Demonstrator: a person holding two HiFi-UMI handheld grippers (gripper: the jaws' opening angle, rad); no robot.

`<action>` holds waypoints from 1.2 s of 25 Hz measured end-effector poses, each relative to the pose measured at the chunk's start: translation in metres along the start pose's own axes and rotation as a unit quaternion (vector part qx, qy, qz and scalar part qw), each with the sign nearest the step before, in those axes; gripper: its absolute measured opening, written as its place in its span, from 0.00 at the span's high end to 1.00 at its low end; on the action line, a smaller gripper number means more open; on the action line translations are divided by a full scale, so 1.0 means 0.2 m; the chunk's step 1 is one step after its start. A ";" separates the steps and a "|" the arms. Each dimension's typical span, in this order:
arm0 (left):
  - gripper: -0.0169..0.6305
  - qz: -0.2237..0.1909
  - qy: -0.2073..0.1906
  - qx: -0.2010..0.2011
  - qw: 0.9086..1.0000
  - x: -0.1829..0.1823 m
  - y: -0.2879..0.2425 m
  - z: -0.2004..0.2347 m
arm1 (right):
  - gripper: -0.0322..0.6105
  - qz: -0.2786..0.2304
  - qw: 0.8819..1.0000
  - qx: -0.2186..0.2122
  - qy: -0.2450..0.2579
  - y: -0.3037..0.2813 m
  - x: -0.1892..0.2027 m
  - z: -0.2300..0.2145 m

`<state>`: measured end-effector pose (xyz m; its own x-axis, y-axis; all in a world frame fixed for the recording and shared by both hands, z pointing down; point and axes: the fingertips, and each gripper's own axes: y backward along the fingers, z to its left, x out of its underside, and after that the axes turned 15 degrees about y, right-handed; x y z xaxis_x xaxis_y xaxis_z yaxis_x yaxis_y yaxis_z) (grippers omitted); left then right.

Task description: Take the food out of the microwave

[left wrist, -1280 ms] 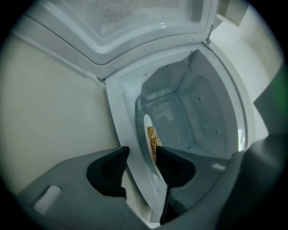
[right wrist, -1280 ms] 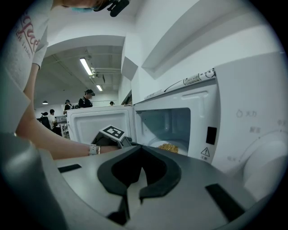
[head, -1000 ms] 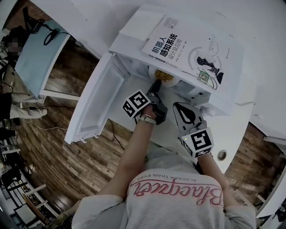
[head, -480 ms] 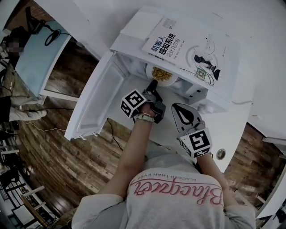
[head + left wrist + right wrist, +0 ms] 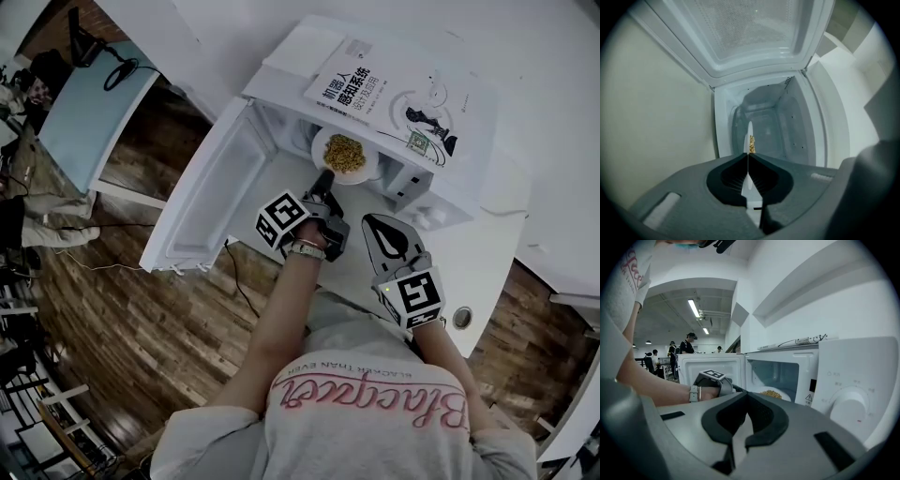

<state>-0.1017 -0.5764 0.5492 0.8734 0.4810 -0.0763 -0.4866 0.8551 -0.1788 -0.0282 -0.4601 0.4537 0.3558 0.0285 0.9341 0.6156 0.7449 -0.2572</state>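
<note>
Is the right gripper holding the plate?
No, the right gripper is shut on nothing, back from the plate; the left gripper clamps its rim.

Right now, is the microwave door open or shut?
Open: the microwave door stands swung wide to the left, and the plate of food shows in the uncovered opening.

Open-plan lab, strip lights [image 5: 695, 308], desk [image 5: 89, 117]

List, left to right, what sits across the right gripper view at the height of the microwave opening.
Forearm → wristband → marker cube → plate → warning label → dial.
</note>
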 end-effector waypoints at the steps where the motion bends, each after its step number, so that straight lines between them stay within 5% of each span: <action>1: 0.95 -0.002 0.002 0.003 1.000 0.01 0.02 -0.01 | 0.93 -0.004 1.000 0.002 0.000 0.02 -0.01 0.00; 19: 0.95 -0.054 0.034 0.041 0.997 0.23 0.51 -0.21 | 0.94 -0.046 0.998 0.026 -0.021 0.35 -0.12 0.06; 30: 0.95 -0.060 0.033 0.071 0.995 0.36 0.71 -0.33 | 0.94 -0.059 0.997 0.050 0.009 0.45 -0.21 0.09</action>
<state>-0.1063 -0.4334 0.4532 0.9226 0.3640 -0.1279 -0.3726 0.9266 -0.0506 -0.0001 -0.3828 0.3967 0.2986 -0.0737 0.9515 0.5809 0.8051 -0.1199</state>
